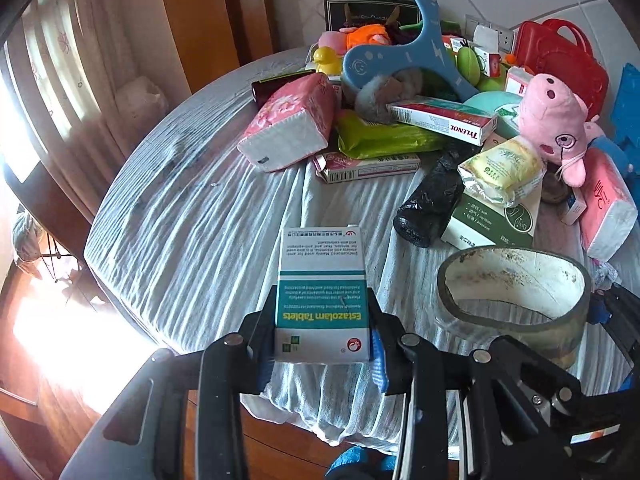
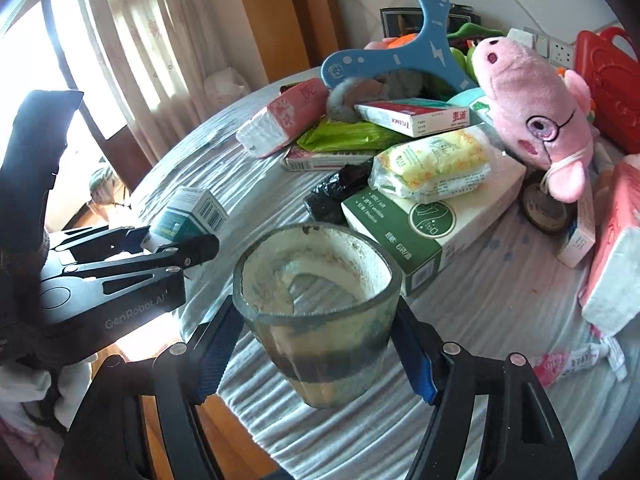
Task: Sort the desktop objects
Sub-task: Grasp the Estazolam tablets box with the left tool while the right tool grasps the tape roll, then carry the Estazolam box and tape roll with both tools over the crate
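Left tool [image 1: 322, 336] is narrowed tight on the white-and-teal cardboard tablet box [image 1: 322, 292], pads pressing both its sides, box lifted above the striped-cloth bench [image 1: 192, 216]. Right tool [image 2: 316, 354] sits about half open, blue pads against the flanks of a grimy, squashed roll of clear tape [image 2: 316, 312], held up just beside the box, near the cluttered pile.

Blue foam block [image 1: 628, 100] is running off the left wrist view's right edge, shape unclear. The red case [image 2: 608, 92] is getting clipped at the right wrist view's edge. Small print on the green-and-white box [image 2: 424, 224] is staying too fine to read, its far end lying hidden under the yellow packet [image 2: 436, 164].
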Demonstrator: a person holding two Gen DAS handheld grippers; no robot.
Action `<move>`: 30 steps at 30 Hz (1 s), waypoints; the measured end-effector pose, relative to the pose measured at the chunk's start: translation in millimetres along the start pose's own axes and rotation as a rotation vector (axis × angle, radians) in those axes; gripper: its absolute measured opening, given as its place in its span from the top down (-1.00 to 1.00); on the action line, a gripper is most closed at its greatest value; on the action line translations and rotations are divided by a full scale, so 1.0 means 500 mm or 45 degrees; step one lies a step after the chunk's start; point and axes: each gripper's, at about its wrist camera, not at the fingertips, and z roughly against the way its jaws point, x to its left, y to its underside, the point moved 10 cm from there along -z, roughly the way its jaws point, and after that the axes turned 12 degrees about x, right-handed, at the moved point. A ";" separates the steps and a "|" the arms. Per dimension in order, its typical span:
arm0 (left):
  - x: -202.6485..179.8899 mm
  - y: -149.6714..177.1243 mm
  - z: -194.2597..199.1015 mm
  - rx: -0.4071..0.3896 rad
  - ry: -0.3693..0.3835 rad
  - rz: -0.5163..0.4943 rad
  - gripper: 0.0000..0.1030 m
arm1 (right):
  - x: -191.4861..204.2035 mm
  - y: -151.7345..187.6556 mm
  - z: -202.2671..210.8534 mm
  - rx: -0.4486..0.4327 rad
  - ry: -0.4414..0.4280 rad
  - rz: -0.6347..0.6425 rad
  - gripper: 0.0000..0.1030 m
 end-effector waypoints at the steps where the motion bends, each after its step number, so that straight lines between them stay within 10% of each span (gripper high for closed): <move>1: -0.001 -0.007 0.014 -0.020 0.006 -0.003 0.29 | -0.002 -0.005 0.016 -0.019 0.002 -0.012 -0.40; 19: -0.134 -0.165 0.251 -0.327 0.199 -0.191 0.29 | -0.059 -0.148 0.320 -0.372 0.272 -0.145 -0.31; 30: -0.404 -0.223 0.488 -0.604 0.415 -0.439 0.29 | -0.172 -0.140 0.644 -0.658 0.609 -0.285 -0.31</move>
